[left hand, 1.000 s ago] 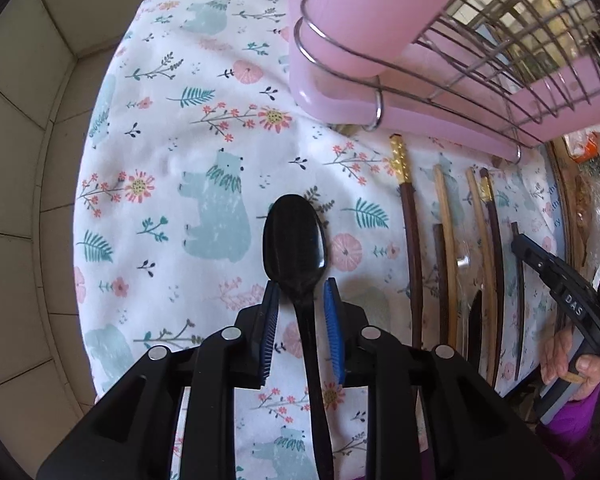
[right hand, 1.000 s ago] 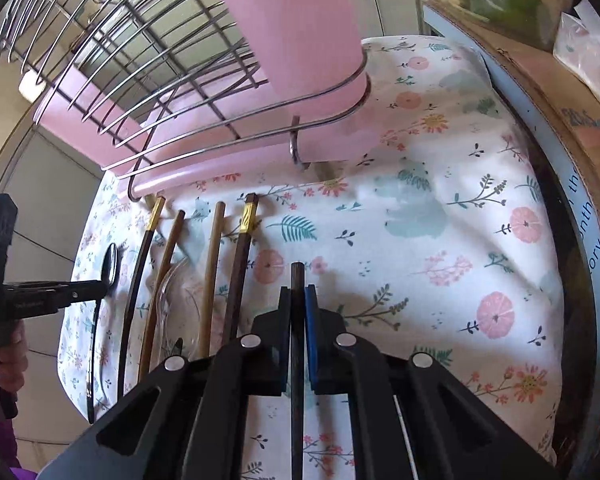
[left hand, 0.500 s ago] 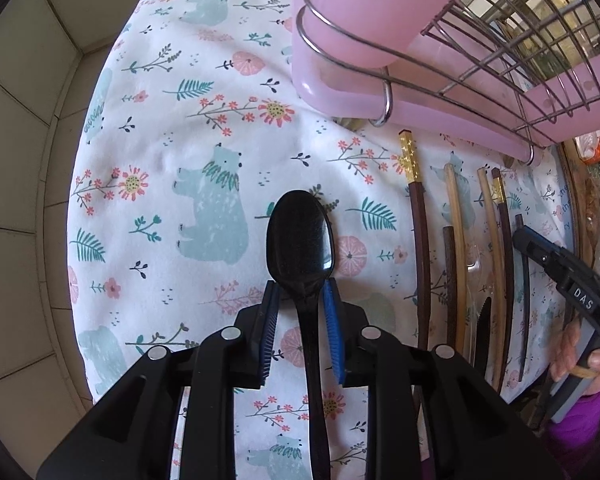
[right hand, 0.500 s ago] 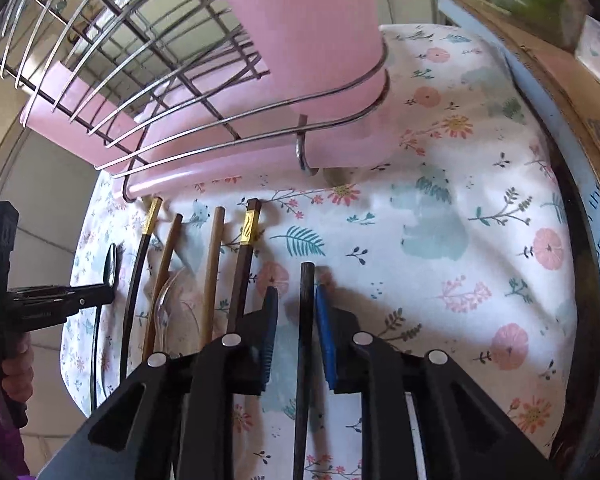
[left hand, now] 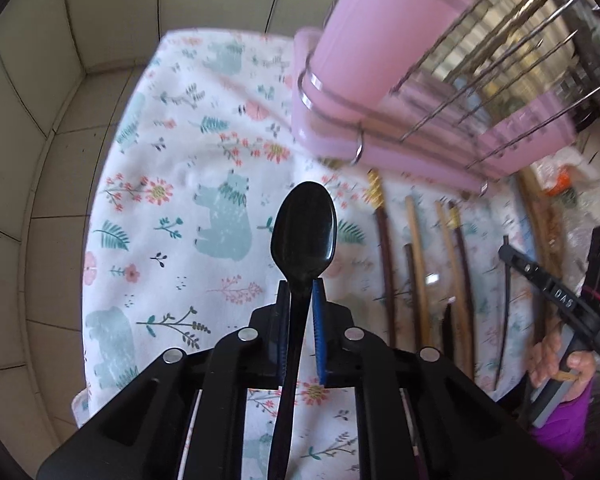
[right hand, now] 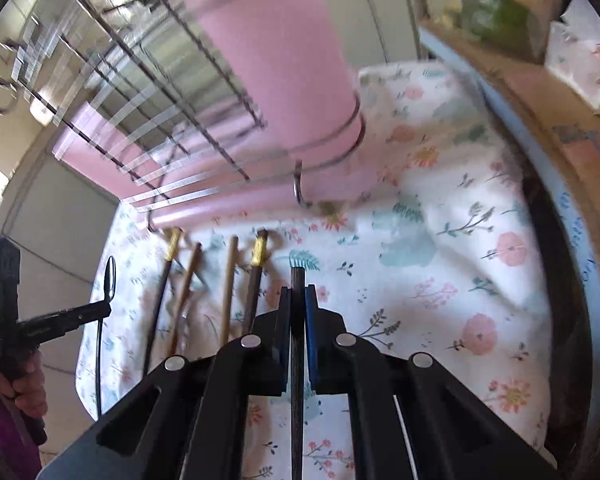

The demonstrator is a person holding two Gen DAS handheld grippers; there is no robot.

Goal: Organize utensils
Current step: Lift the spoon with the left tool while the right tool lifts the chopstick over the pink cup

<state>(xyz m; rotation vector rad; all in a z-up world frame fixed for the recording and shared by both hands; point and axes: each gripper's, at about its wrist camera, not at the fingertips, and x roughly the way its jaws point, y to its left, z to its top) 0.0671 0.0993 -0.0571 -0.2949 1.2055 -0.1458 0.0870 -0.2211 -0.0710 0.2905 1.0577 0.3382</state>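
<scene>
**Both grippers closing on utensils above the floral cloth**

Clearly, the left wrist view gives the best look at the left gripper (left hand: 299, 296): its jaws are closing, and the pads press on the neck of a black spoon (left hand: 304, 232) whose bowl stands out past the fingertips over the bear-and-flower cloth (left hand: 172, 208). Off to the right of that view lies a row of chopsticks (left hand: 416, 264) on the cloth, some dark with gold ends, some pale wood, below a pink drainer tray (left hand: 384, 160) fitted with a wire rack (left hand: 500, 60). The right gripper (left hand: 508, 250) shows there only from the side, carried by a hand (left hand: 556, 360) in a purple sleeve, with a thin dark stick at its tip.

What that side view cannot settle, the right wrist view does: the right gripper's jaws are closing too, and its pads clamp a single dark chopstick (right hand: 297, 352), the stick's blunt end poking just past the fingertips. Just left of it lie four chopsticks on the cloth. Only this view shows the wooden ledge (right hand: 540, 92) on the right, with a green lump and a white-and-orange packet on it; both are blurred, so I cannot say what they are. At far left the left gripper appears side-on with the spoon seen edgewise.
</scene>
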